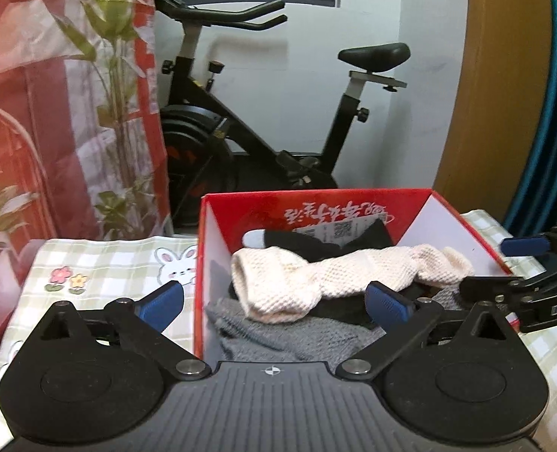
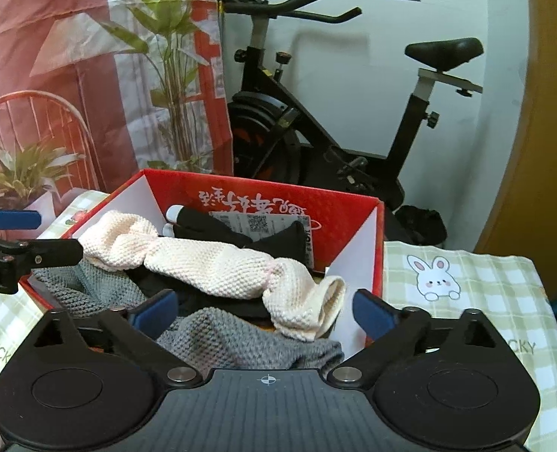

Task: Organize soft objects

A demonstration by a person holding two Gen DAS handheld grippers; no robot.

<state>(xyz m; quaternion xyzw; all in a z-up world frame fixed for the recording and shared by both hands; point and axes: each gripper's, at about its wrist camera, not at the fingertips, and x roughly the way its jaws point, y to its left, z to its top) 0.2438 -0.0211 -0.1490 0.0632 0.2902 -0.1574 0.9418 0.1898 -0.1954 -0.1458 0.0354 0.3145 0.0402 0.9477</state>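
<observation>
A red cardboard box [image 1: 248, 203] stands on the checked tablecloth and also shows in the right wrist view [image 2: 353, 203]. In it a cream knitted piece [image 1: 338, 275] [image 2: 218, 263] lies across grey knitwear [image 1: 278, 335] [image 2: 240, 335] and black gloves [image 1: 331, 243] [image 2: 218, 228]. My left gripper [image 1: 274, 301] is open and empty, its fingers straddling the box's near left wall. My right gripper [image 2: 265, 310] is open and empty over the box's near side. Each gripper shows at the edge of the other's view.
A black exercise bike [image 1: 248, 120] stands behind the table against the white wall. A red printed curtain with plants [image 1: 71, 94] hangs at the left. A wooden door [image 1: 504, 86] is at the right. The cloth with rabbit prints [image 2: 466, 282] covers the table.
</observation>
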